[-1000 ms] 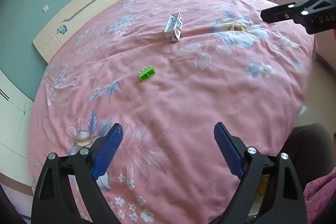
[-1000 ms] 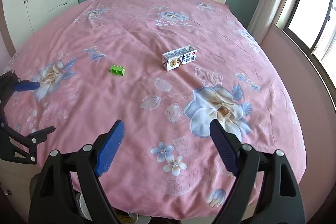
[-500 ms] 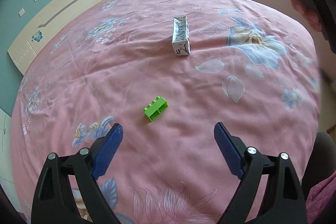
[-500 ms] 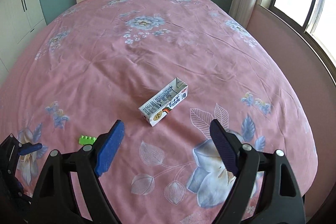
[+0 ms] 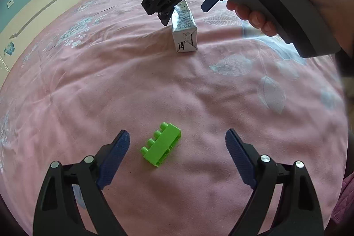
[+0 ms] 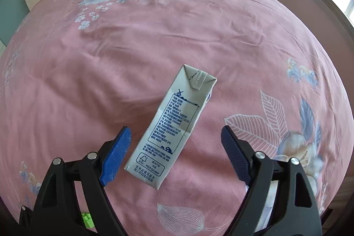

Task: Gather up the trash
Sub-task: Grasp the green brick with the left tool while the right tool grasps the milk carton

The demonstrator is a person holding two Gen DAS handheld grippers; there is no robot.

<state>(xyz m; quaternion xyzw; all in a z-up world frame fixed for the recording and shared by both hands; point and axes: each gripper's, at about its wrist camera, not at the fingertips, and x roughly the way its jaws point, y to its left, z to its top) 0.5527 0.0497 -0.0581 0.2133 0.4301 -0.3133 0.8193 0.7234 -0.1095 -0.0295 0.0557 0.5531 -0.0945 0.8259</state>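
Both my grippers have descended toward the bedspread since the earlier frames. Left gripper, released, brackets the green brick at lower centre; right gripper, released, brackets the milk carton, untouched, lying at centre frame.

On the pink bedspread lie two things — one milk carton, one green toy brick.

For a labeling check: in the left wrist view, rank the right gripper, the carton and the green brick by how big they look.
1. right gripper, nearer the camera, so unsure
2. green brick and carton look alike
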